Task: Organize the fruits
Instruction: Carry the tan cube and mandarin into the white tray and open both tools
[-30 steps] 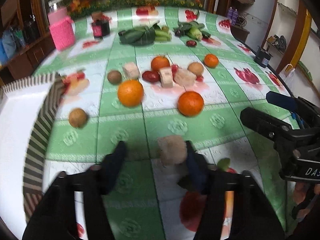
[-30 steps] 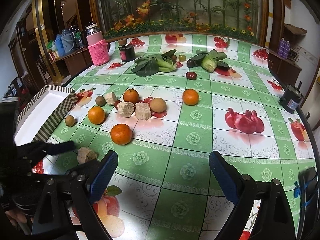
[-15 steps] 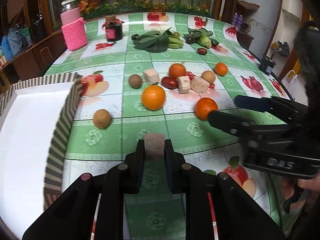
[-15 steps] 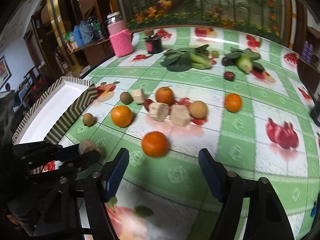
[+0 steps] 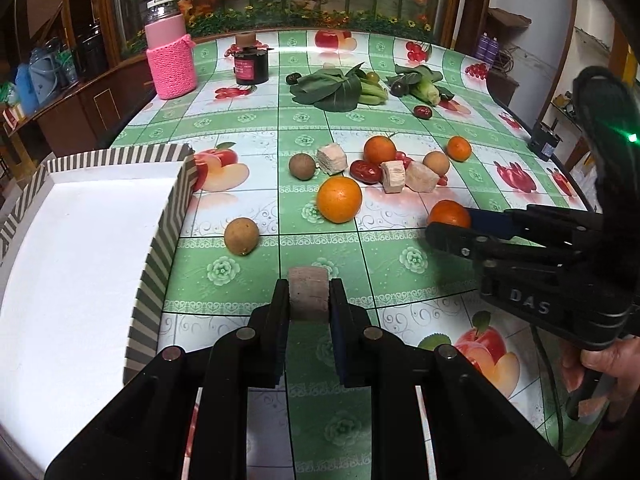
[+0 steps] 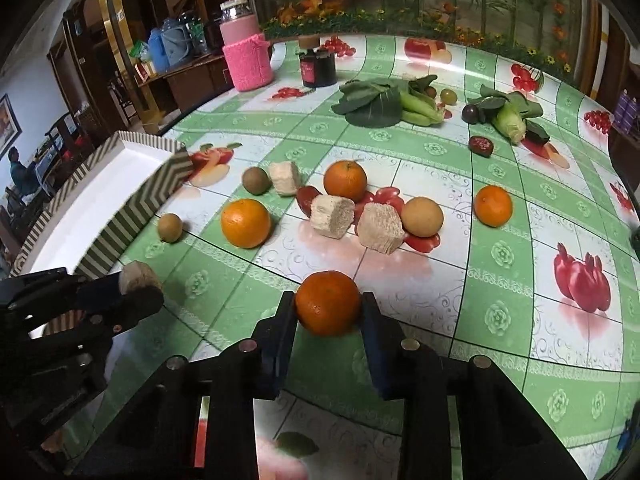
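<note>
Left wrist view first: the left tool [image 5: 309,294] is clamped narrow on a pale brown cube [image 5: 308,292], pads flat on its two opposite faces, a grip that suits a blocky piece because it cannot roll out. It hangs just right of the striped box [image 5: 160,256], whose white floor lies bare on the left, so I judge the cube is headed there. Out on the surface [image 5: 400,280] the rest waits: a brown round fruit [image 5: 241,236] near the box wall, a big orange [image 5: 339,199] beyond it, more cubes and red dates bunched farther off. At right, the right tool [image 5: 448,224] reaches in, tips either side of a small orange [image 5: 449,213].

Now the right wrist view: the right tool [image 6: 328,312] has just been closing, and the small orange [image 6: 328,303] sits squarely between its jaws, both pads meeting its sides at the widest part. That is the sensible hold for a round fruit; lower or higher and it would squirt free. At near left the left tool [image 6: 134,286] shows with the cube [image 6: 136,277] pinched in its tips, close to the near corner of the box [image 6: 120,236].
</note>
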`<state>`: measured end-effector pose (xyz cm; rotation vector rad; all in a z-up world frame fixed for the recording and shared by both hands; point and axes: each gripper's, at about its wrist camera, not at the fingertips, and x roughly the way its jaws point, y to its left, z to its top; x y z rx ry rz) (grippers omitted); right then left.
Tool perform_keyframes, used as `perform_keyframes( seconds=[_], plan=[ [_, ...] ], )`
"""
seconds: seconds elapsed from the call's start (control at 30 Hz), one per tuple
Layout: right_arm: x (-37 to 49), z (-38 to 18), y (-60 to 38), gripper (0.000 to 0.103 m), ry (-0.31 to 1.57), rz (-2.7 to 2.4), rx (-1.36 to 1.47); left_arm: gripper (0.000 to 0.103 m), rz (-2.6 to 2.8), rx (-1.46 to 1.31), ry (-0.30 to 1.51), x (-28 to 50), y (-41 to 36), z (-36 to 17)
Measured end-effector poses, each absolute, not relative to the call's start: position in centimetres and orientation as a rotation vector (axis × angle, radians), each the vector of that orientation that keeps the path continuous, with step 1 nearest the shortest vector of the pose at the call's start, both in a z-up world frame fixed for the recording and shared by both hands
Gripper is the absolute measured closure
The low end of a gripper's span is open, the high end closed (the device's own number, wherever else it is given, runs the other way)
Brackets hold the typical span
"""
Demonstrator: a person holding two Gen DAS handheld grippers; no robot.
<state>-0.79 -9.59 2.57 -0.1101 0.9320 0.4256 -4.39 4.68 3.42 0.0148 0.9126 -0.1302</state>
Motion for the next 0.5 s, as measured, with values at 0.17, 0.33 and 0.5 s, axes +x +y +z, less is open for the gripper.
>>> perform_keyframes(
  seconds=[0.17,0.33,0.5],
  plan=[
    [-1.6,5.1,-8.4,0.070,0.896,0.471,-0.105,0.087,-0.116,0.019,0.891,-4.7,5.5,4.8],
    [-2.1,7.0,-6.0,0.070,0.873,0.546,-0.098,0.087,-0.073,0.021,0.872,-4.5,7.7,6.2],
    [-2.2,8.0,-3.1,0.070,0.865,0.604,-0.107,0.087,-0.016,0.033,0.855,-4.1,10.4,7.3]
  ],
)
